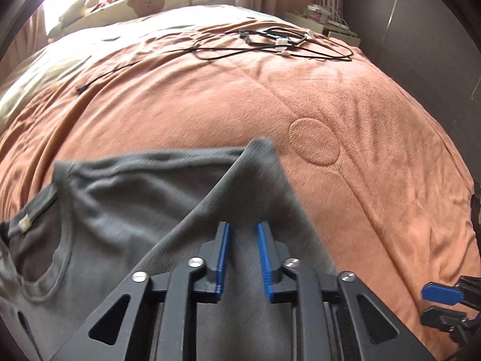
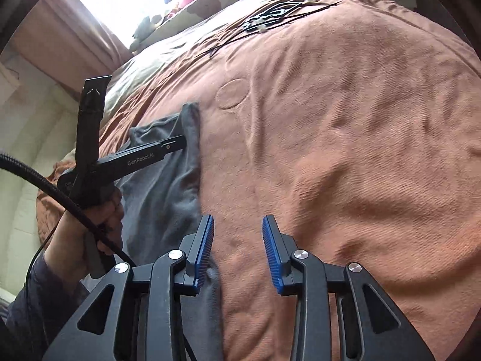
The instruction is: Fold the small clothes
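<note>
Grey T-shirt (image 1: 120,210) half-folded on an orange bedspread (image 1: 345,105), one gripper over it and one beside it.

The left gripper (image 1: 243,228) hangs above the shirt's folded-over sleeve, its blue pads (image 1: 224,258) set narrow with a gap showing between them; whether they pinch any cloth I cannot tell. In the right wrist view the person's hand (image 2: 102,219) grips that tool's handle, a black cable running from it. The right gripper (image 2: 238,222) hovers over bare bedspread at the shirt's edge, jaws parted and holding nothing, its left pad just above the grey hem. The shirt lies collar (image 1: 42,258) to the left. A tangle of black cables (image 1: 270,43) rests well apart, near the pillows (image 1: 144,0).
</note>
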